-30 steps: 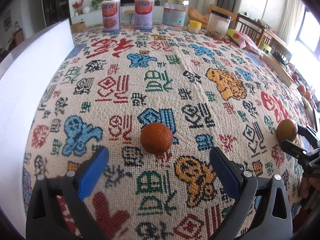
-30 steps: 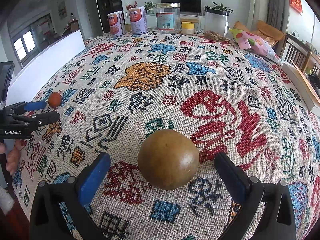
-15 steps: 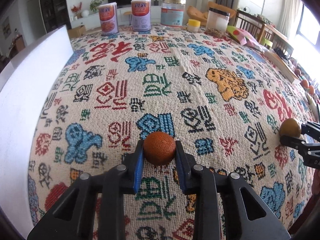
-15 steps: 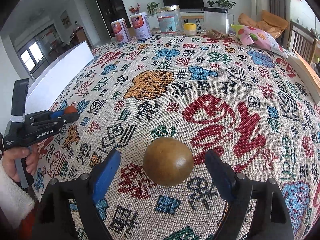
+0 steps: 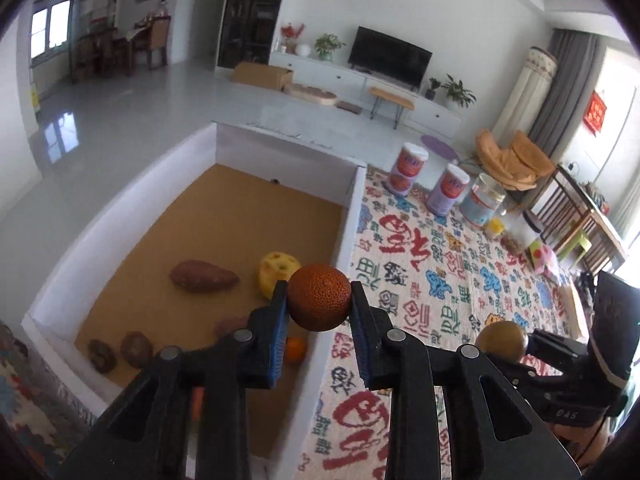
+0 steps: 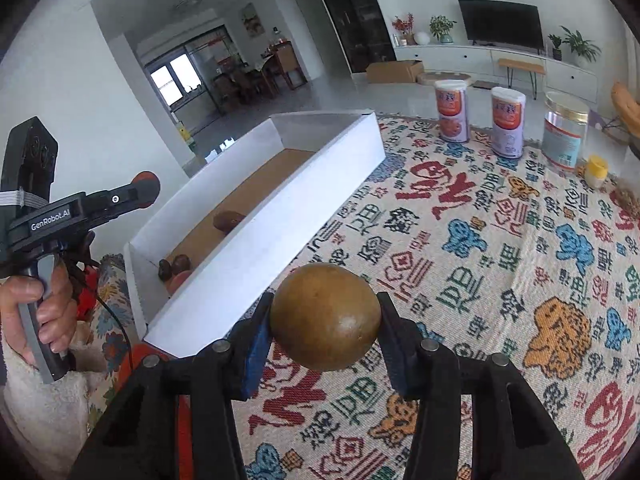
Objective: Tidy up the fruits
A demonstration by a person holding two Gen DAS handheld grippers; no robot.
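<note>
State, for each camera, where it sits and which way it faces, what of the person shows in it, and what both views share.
Left wrist: sits on the left gripper, looking down along its jaws, shut on the rough orange fruit, over the white box; no hand visible.
Right wrist: sits on the right gripper, its jaws closing on the smooth brown fruit, facing the patterned cloth; the person's left hand shows.
Shared: box, cloth, both fruits, each other's gripper.

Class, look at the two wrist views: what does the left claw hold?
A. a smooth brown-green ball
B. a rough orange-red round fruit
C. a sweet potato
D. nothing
B: the left claw is shut on the rough orange-red round fruit, held above the white box's wall.
</note>
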